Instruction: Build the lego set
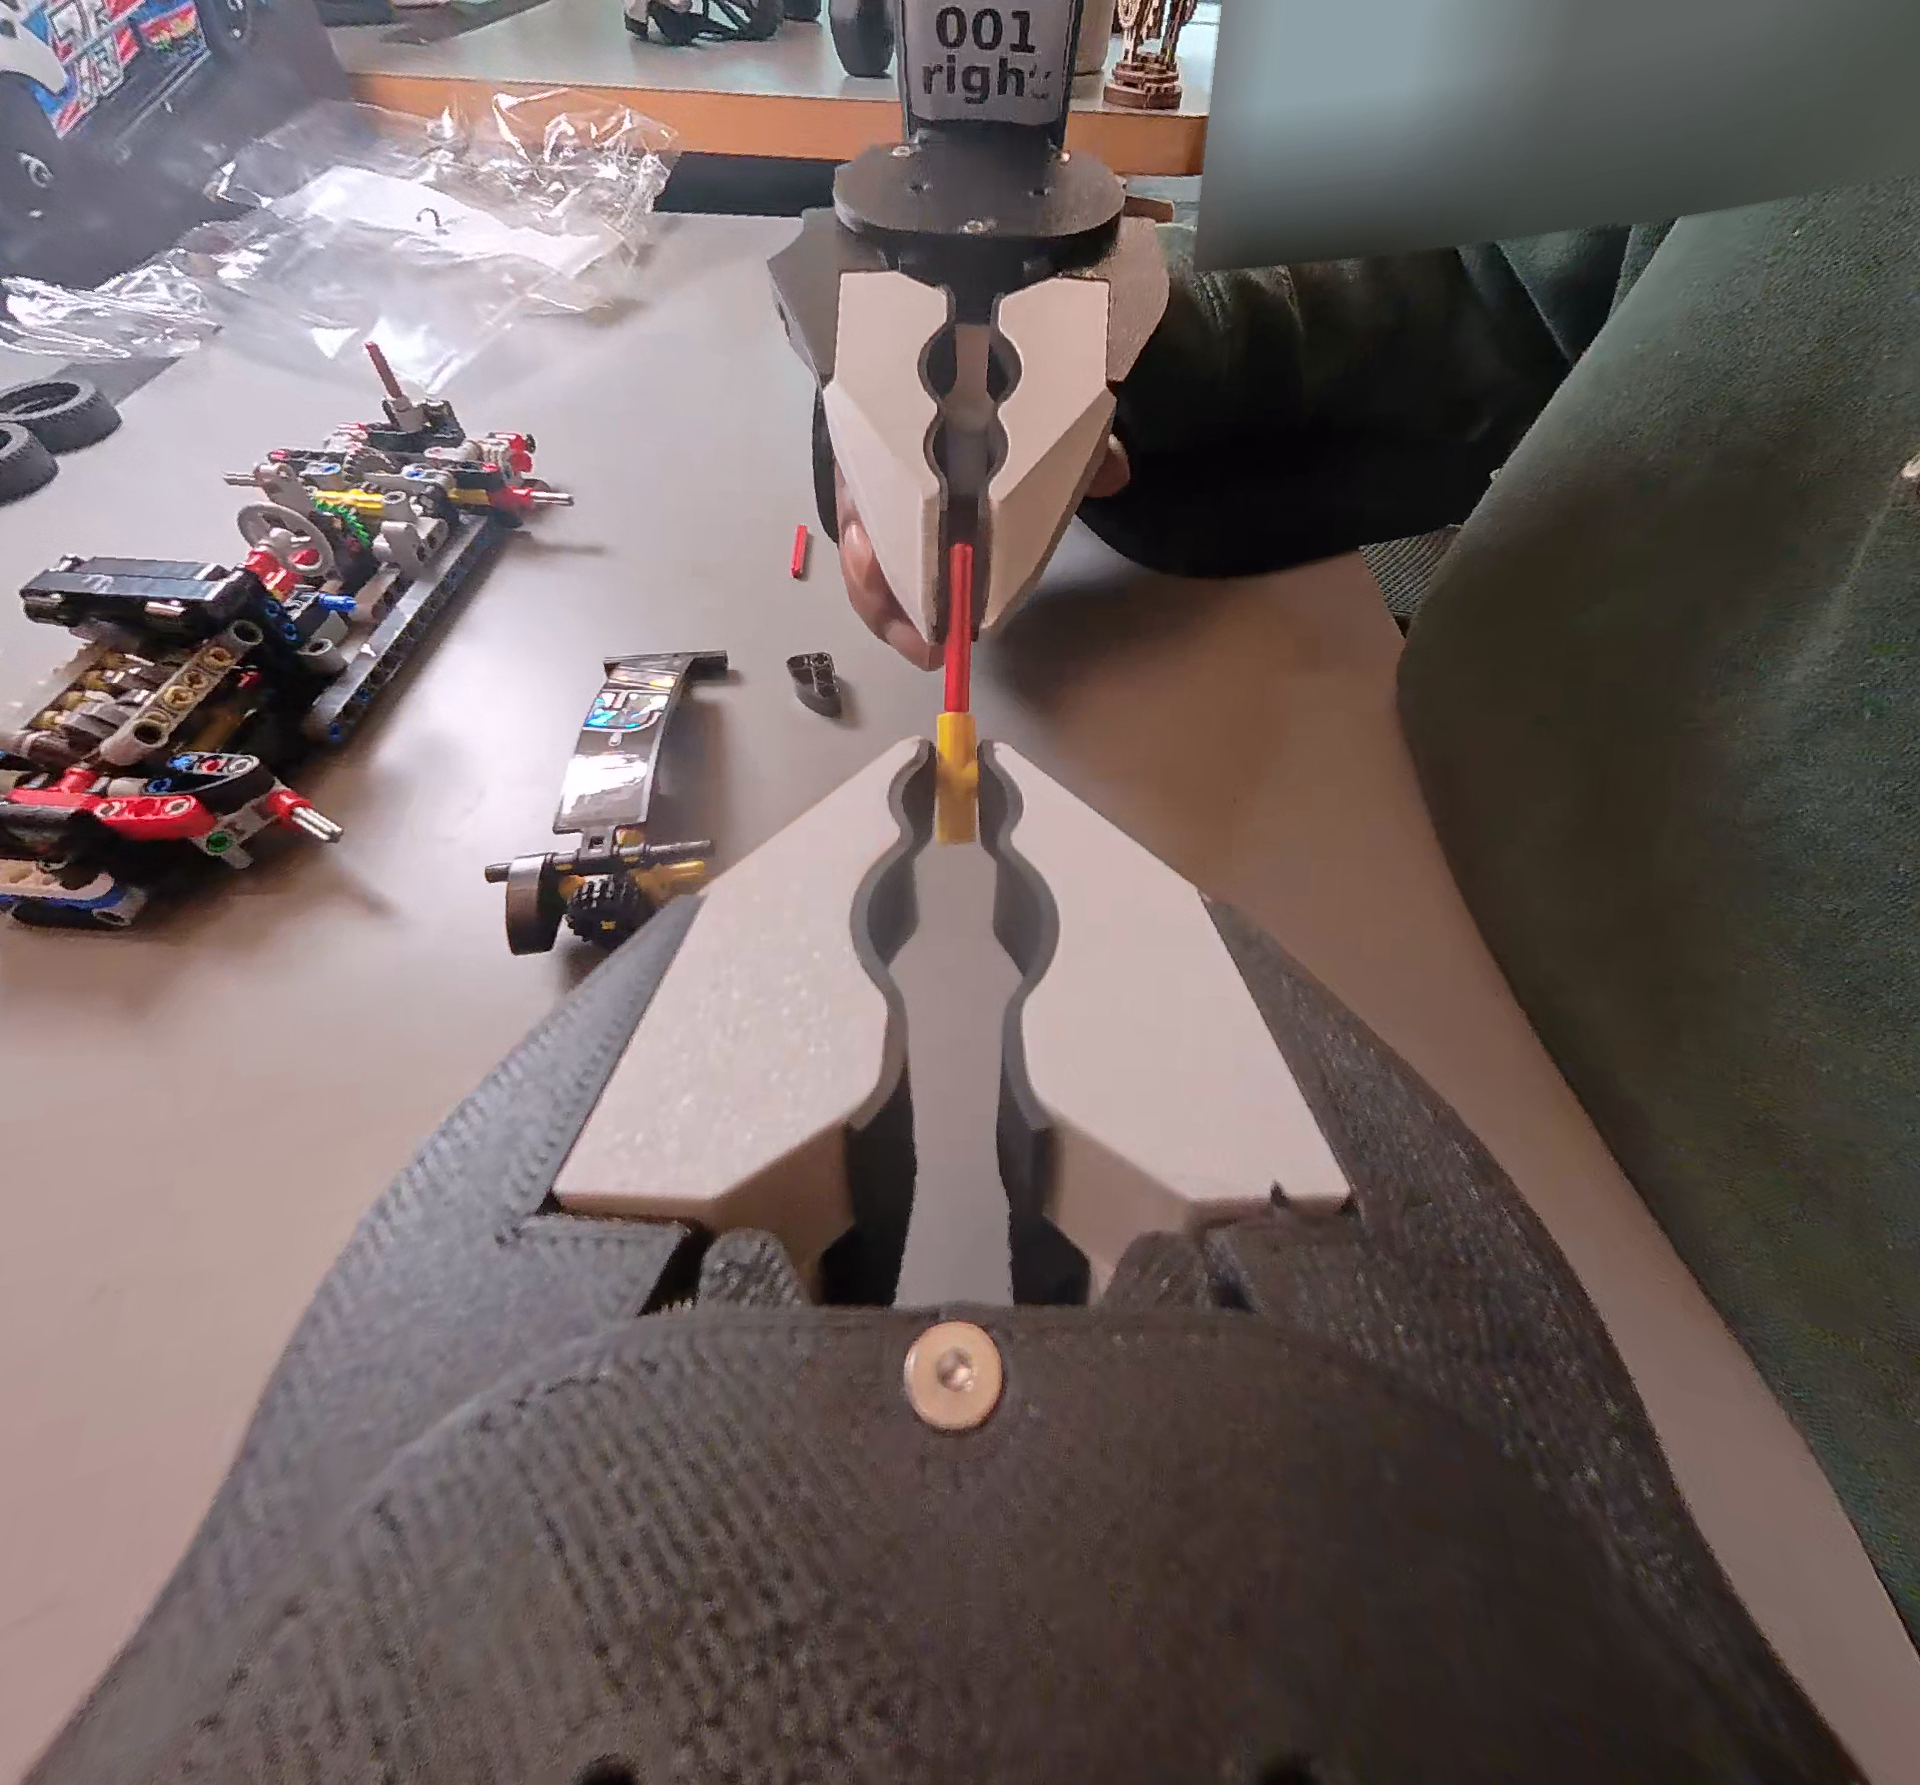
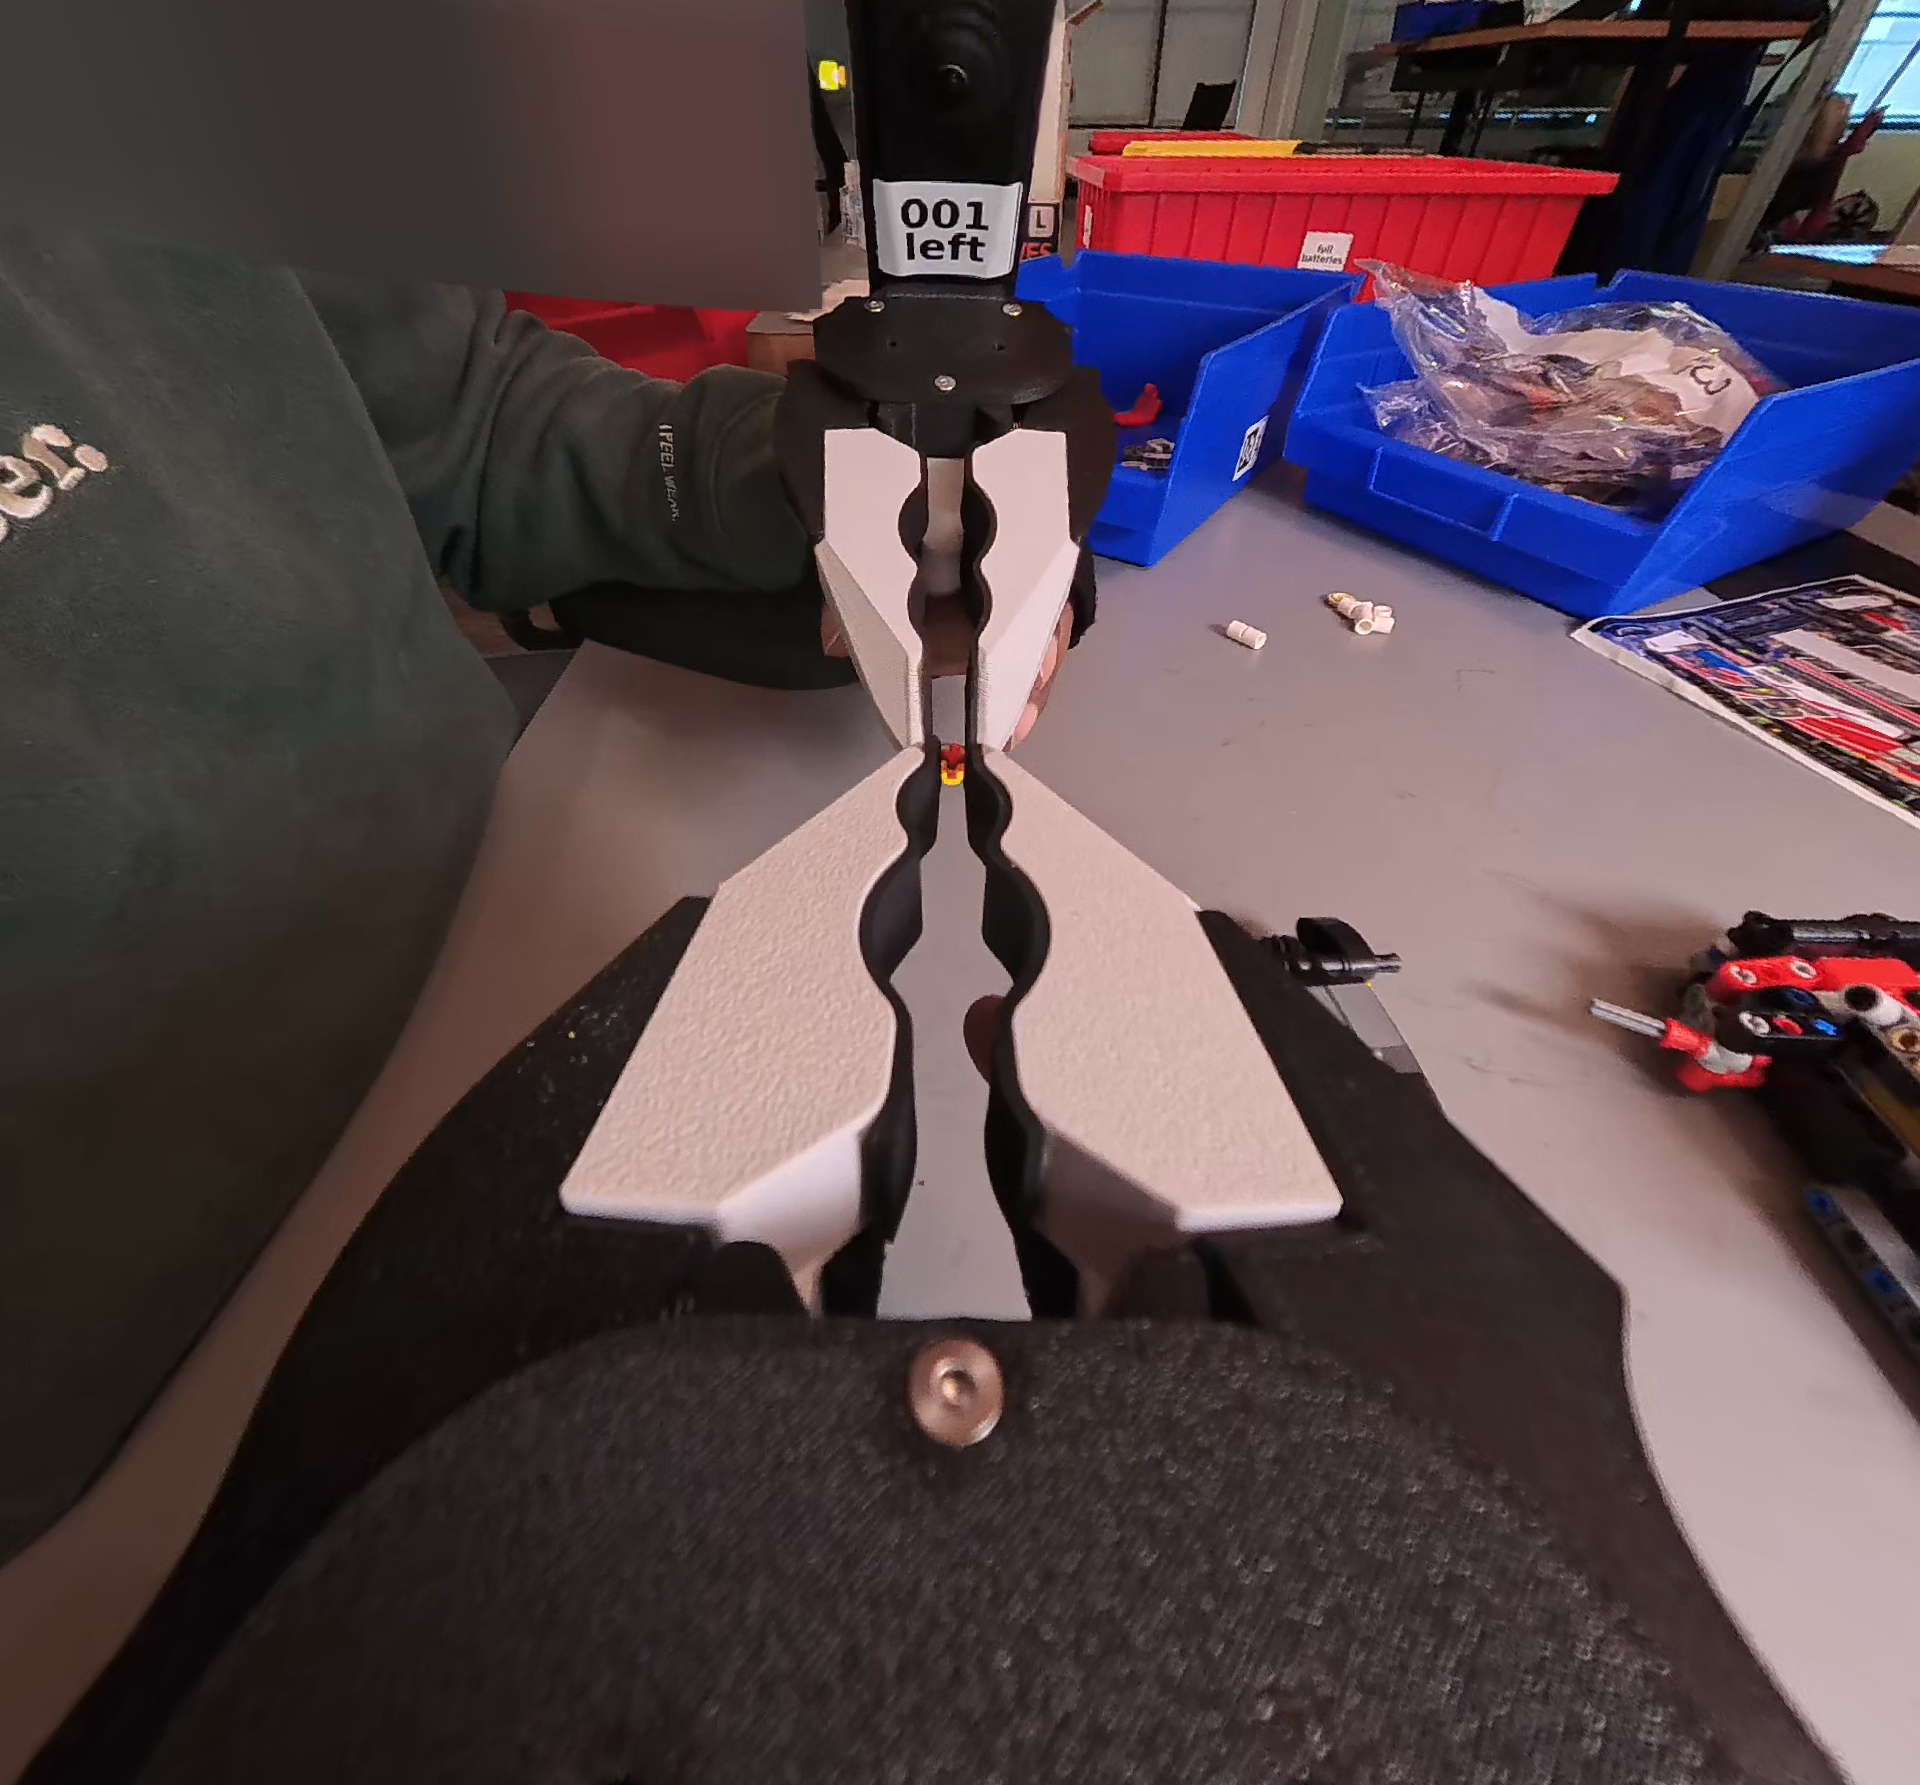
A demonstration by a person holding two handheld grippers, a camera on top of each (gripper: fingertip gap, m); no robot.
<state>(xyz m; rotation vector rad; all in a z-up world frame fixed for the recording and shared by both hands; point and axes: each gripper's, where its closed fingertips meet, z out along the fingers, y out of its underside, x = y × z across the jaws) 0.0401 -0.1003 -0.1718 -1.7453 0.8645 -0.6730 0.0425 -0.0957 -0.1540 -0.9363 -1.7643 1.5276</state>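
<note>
A grey table (image 1: 1195,800) is being used as the work surface. In the left wrist view, a partly built chassis (image 1: 260,613) is lying at the left of the frame, with a black curved panel assembly (image 1: 613,790) just below and right of it, a small black connector (image 1: 818,681) near centre, and a loose red pin (image 1: 799,551) above that. Clear plastic bags (image 1: 416,218) and two black tyres (image 1: 42,431) are lying at the upper left. In the right wrist view, blue bins (image 2: 1507,488) and a red crate (image 2: 1330,208) are standing at the upper right, with a printed instruction sheet (image 2: 1787,675) at the right edge. A workshop room is being shown behind.

The left gripper (image 1: 954,748) is being held narrowed on a yellow connector (image 1: 954,790), which is gripped at its fingertips at frame centre. The right gripper (image 1: 961,629), facing it from above in the frame, is being held closed on a red axle (image 1: 958,634). The axle's lower end is touching the top of the yellow connector; whether it is inserted cannot be told.
</note>
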